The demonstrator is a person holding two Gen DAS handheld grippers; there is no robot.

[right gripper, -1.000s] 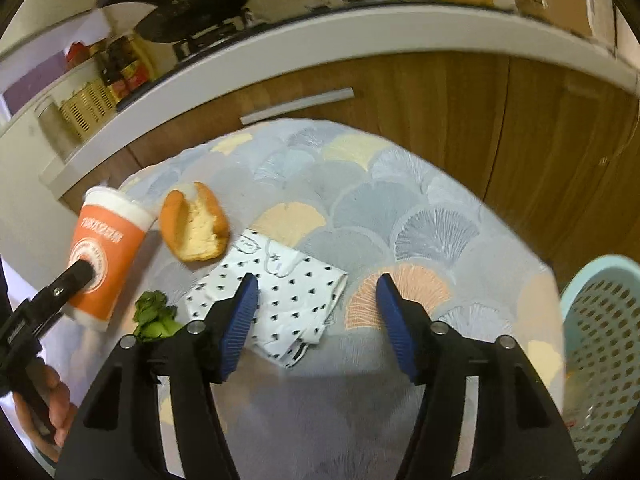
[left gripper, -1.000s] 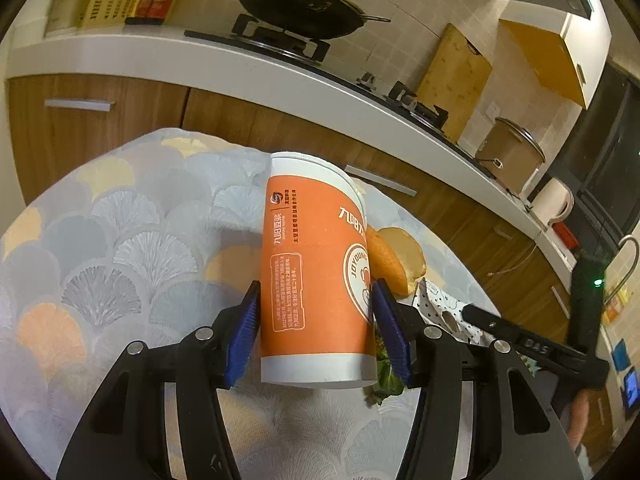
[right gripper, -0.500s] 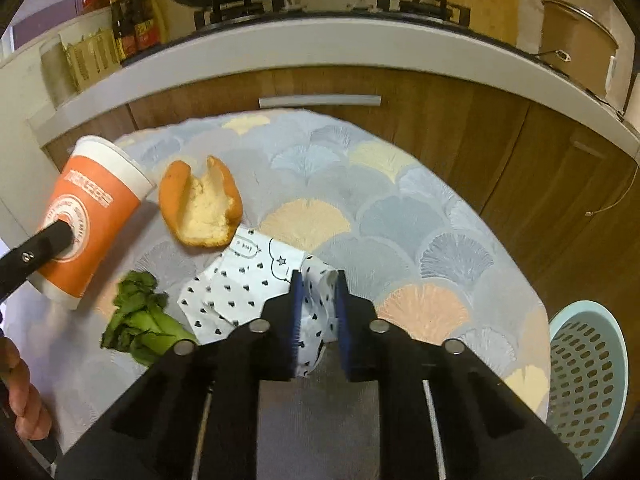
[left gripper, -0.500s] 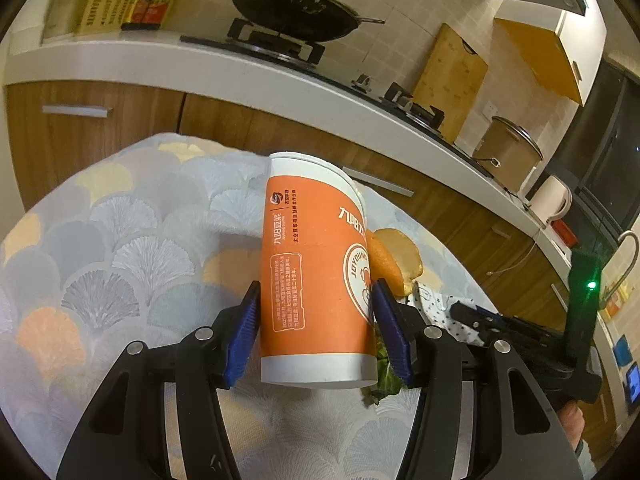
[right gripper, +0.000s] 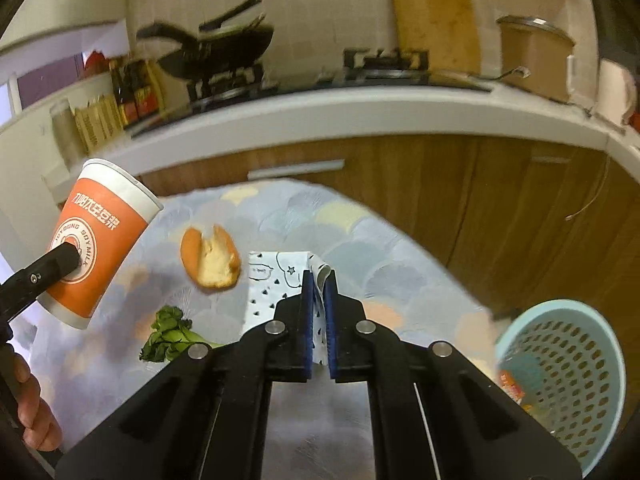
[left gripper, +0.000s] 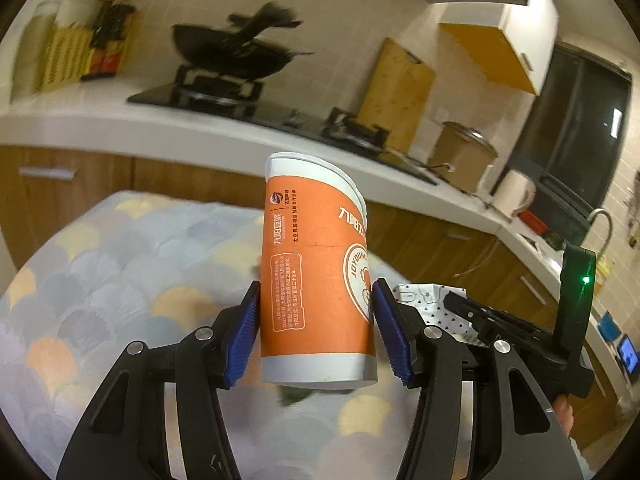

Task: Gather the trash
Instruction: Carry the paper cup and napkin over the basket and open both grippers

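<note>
My left gripper is shut on an orange and white paper cup, held upright above the patterned tablecloth. The same cup hangs tilted at the left of the right wrist view. My right gripper is shut on a white napkin with black heart prints, which lifts off the cloth; that napkin also shows behind the cup. A torn bread roll and a bunch of green leaves lie on the cloth. A light blue perforated basket stands low at the right.
The round table sits close to wooden cabinets under a white counter. On the counter are a gas hob with a black wok, a cutting board and a pot. A hand grips the left tool.
My right gripper closed from wide open onto the napkin and rose with it. My left gripper lifted the cup off the table; the counter now sits lower in both views.
</note>
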